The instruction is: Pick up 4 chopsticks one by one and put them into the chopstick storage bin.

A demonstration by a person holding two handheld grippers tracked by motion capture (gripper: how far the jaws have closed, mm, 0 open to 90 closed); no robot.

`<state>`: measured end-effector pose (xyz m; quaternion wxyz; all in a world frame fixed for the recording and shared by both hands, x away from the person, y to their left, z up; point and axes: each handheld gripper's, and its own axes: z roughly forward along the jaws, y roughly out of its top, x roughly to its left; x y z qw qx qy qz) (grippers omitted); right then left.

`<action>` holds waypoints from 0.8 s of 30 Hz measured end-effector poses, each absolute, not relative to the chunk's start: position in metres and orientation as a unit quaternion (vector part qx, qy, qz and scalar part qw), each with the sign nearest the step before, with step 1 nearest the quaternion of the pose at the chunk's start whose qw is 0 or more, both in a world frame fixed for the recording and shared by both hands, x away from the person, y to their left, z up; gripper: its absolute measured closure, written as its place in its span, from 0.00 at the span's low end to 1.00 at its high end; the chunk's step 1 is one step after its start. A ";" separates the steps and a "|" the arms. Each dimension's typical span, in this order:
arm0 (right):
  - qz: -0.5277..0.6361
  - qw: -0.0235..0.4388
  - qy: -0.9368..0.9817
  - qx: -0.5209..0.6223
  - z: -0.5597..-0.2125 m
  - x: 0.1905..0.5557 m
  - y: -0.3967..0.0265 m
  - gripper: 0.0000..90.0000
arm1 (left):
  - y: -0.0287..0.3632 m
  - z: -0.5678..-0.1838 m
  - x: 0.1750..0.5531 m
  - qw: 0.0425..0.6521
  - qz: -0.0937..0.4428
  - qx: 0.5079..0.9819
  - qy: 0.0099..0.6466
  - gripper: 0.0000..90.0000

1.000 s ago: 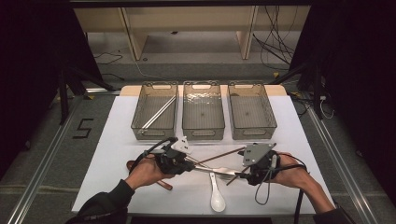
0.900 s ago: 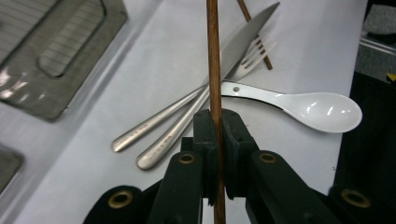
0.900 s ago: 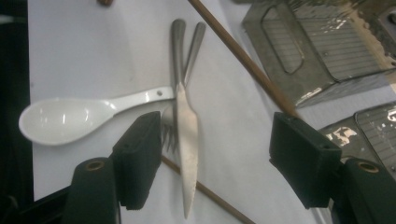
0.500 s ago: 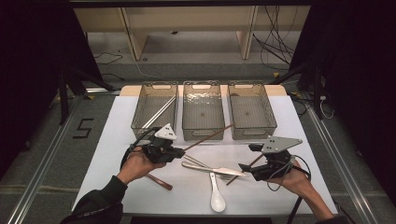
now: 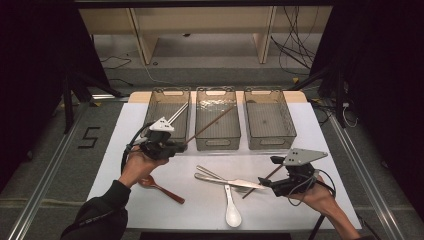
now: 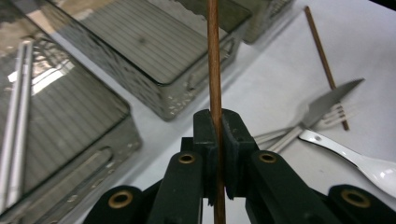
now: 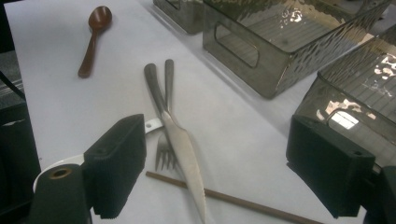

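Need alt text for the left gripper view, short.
The left gripper is shut on a thin brown chopstick that runs straight up the frame, above a white table. Smoky clear plastic bins lie behind to the left; on the right lie a knife, fork, white spoon and a second chopstick.

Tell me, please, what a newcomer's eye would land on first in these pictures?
Probably the left gripper, shut on a brown chopstick that slants up over the middle bin of three clear bins at the far side of the white mat. Next, the crossed knife and fork in the middle of the mat, with the right gripper open beside them.
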<state>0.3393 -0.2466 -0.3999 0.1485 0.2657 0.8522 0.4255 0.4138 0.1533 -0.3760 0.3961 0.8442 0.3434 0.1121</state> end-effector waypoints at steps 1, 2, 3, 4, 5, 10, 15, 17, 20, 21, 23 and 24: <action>0.425 0.148 0.853 0.266 -0.400 0.339 -0.247 0.23 | 0.156 -0.375 0.417 0.396 0.115 0.841 0.349 0.95; 0.424 0.148 0.852 0.268 -0.400 0.339 -0.247 0.23 | 0.158 -0.375 0.420 0.397 0.116 0.838 0.356 0.95; 0.424 0.148 0.852 0.269 -0.401 0.338 -0.248 0.23 | 0.161 -0.374 0.423 0.399 0.118 0.834 0.362 0.95; 0.425 0.148 0.851 0.271 -0.401 0.338 -0.248 0.23 | 0.163 -0.374 0.426 0.399 0.119 0.831 0.368 0.95; 0.426 0.149 0.850 0.273 -0.401 0.339 -0.249 0.23 | 0.166 -0.374 0.429 0.398 0.123 0.829 0.373 0.95; 0.427 0.148 0.847 0.280 -0.402 0.339 -0.250 0.23 | 0.179 -0.374 0.444 0.395 0.136 0.816 0.401 0.95; 0.423 0.149 0.848 0.281 -0.403 0.340 -0.250 0.23 | 0.189 -0.374 0.458 0.392 0.143 0.804 0.424 0.95; 0.425 0.148 0.848 0.281 -0.402 0.340 -0.250 0.23 | 0.191 -0.375 0.463 0.388 0.146 0.802 0.430 0.95; 0.426 0.148 0.847 0.280 -0.402 0.340 -0.251 0.23 | 0.195 -0.378 0.470 0.381 0.149 0.799 0.441 0.95; 0.426 0.148 0.847 0.280 -0.402 0.340 -0.251 0.23 | 0.196 -0.379 0.472 0.376 0.150 0.799 0.445 0.95; 0.427 0.148 0.847 0.279 -0.402 0.340 -0.251 0.23 | 0.198 -0.381 0.476 0.371 0.150 0.799 0.449 0.95; 0.426 0.148 0.848 0.279 -0.402 0.340 -0.251 0.23 | 0.199 -0.382 0.478 0.368 0.150 0.799 0.452 0.95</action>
